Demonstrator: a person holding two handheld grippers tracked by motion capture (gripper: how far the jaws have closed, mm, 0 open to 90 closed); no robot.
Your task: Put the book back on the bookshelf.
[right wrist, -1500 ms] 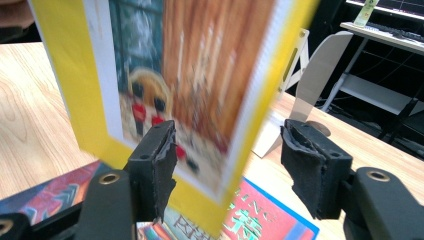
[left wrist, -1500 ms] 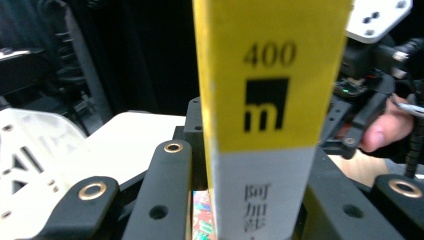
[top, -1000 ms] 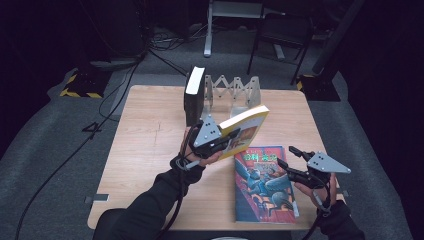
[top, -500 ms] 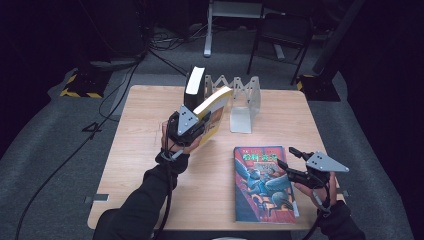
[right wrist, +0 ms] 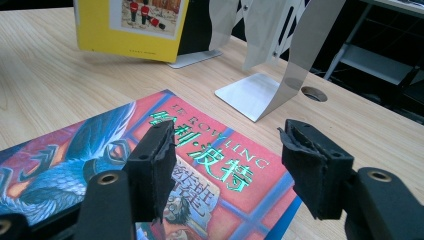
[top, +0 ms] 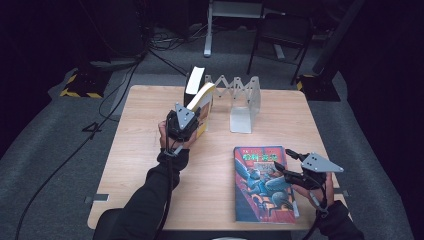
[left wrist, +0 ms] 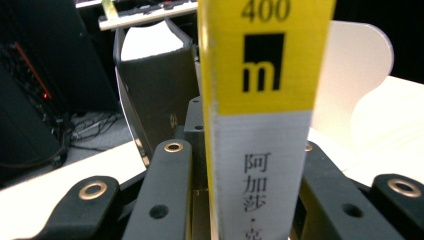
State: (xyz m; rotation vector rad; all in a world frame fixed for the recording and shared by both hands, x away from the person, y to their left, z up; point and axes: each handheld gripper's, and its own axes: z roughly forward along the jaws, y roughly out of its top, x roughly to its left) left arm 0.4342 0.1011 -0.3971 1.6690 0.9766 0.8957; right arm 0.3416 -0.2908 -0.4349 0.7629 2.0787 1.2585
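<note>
Books being shelved into a folding rack on a wooden table (top: 150, 165). The left gripper (top: 186, 121) has its jaws clamped on the spine of a yellow book (left wrist: 265, 75), as the left gripper view shows — the book stands nearly upright, leaning slightly, its lower edge at or just above the tabletop, right beside a dark book (top: 194, 80) already standing at the left end of the metal accordion rack (top: 240, 97). Whether the yellow book already touches the dark one cannot be told. The right gripper (right wrist: 230, 170) hovers with its jaws part-way apart and nothing between them, just over the right edge of a colourful paperback (top: 262, 182) lying flat, cover up, near the front right of the table.

Progress, as judged: one book is in place, the second is arriving at its slot but not yet released, and the third is untouched — roughly the halfway mark. Left to do: settle the yellow book against its neighbour, let go, then lift and stand the flat paperback in the rack.
</note>
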